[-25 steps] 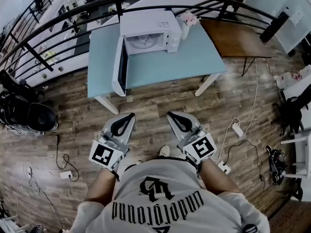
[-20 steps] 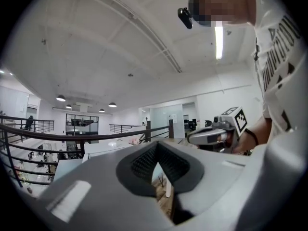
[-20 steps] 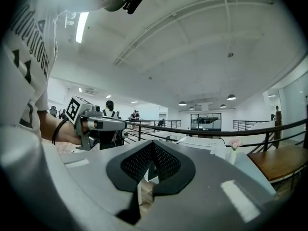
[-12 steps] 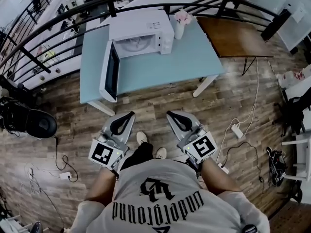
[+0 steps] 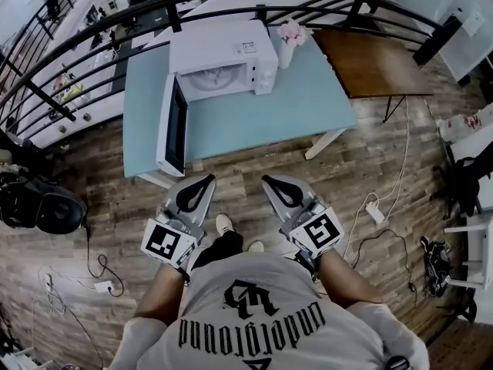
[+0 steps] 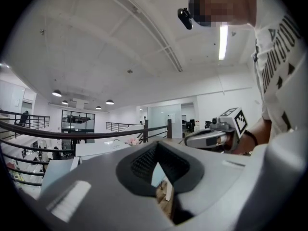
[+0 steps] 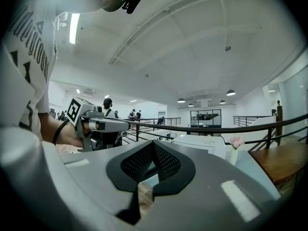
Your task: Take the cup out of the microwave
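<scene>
A white microwave (image 5: 223,56) stands at the back of a light blue table (image 5: 262,118), its door (image 5: 171,126) swung wide open to the left. The cavity looks pale, and I cannot make out a cup in it. My left gripper (image 5: 206,179) and right gripper (image 5: 268,180) are held side by side over the wooden floor, short of the table's front edge. Both are shut with nothing in them. In the right gripper view the right gripper (image 7: 153,146) points level at the microwave (image 7: 197,142). The left gripper (image 6: 155,146) has its tips together.
A vase of pink flowers (image 5: 286,41) stands right of the microwave. A brown table (image 5: 377,60) adjoins the blue one at the right. A black railing (image 5: 100,45) curves behind both. A power strip (image 5: 375,212) and cables lie on the floor at the right, dark gear (image 5: 46,206) at the left.
The table and microwave have drawn nearer and slid slightly left in the head view. Both grippers stay shut, in the same place before my body.
</scene>
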The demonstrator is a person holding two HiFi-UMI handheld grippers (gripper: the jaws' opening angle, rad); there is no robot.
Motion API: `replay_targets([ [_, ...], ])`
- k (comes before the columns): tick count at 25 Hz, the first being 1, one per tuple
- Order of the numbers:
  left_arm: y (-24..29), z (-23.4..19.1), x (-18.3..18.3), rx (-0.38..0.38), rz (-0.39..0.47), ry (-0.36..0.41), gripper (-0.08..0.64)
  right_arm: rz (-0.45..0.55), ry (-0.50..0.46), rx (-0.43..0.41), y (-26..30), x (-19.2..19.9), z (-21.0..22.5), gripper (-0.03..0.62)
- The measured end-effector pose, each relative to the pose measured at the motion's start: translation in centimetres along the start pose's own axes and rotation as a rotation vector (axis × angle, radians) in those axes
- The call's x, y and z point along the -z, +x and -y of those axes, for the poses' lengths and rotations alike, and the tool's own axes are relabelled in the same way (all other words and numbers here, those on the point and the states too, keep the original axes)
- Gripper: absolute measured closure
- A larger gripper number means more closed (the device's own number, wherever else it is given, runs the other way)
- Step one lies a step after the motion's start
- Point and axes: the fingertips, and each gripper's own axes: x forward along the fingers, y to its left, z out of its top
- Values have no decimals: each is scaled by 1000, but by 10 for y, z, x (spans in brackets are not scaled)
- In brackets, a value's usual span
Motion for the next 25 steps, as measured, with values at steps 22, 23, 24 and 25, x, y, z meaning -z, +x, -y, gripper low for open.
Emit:
replay_targets([
  [22,48,-148,18,43,-53,-65,511,-3,-1,74,165,-5,60,589],
  [23,50,-151,19,39,-56,-69,511,-1,-7,75,168,-5,64,589],
  [24,53,-154,21,34,-58,-74,511,-7,-12,72,172,-4,67,589],
  [25,55,-157,22,28,-61,-78,511,-12,-15,64,177,-2,71,589],
])
